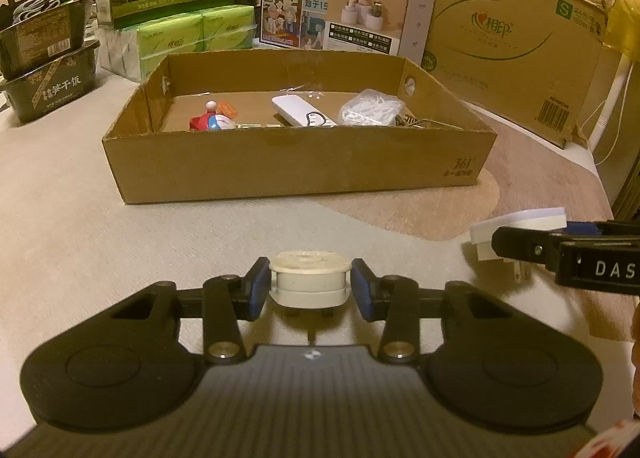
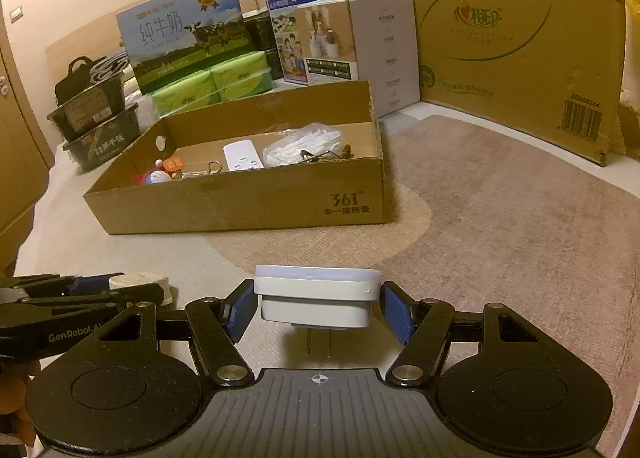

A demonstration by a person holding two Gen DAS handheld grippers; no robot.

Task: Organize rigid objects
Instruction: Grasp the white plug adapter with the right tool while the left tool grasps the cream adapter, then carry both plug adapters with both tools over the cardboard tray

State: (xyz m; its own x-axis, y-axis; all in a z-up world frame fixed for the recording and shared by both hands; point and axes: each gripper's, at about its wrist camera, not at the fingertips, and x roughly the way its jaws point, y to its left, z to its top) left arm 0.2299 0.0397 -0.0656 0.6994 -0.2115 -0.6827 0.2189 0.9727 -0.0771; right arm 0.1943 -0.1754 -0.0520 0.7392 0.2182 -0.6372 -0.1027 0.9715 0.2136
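Both tools tilt downward, left tool (image 1: 311,288) gripping round plug (image 1: 307,278), right tool (image 2: 318,308) square adapter (image 2: 316,300)

Two wrist views, one box ahead

Each fisheye sits low behind its own fingers, tilted down at the mat. Both face the open cardboard box (image 1: 296,162) nearby; the right view sees it from further right. Each catches the other gripper at its edge: right gripper (image 1: 520,246), left gripper (image 2: 132,290)
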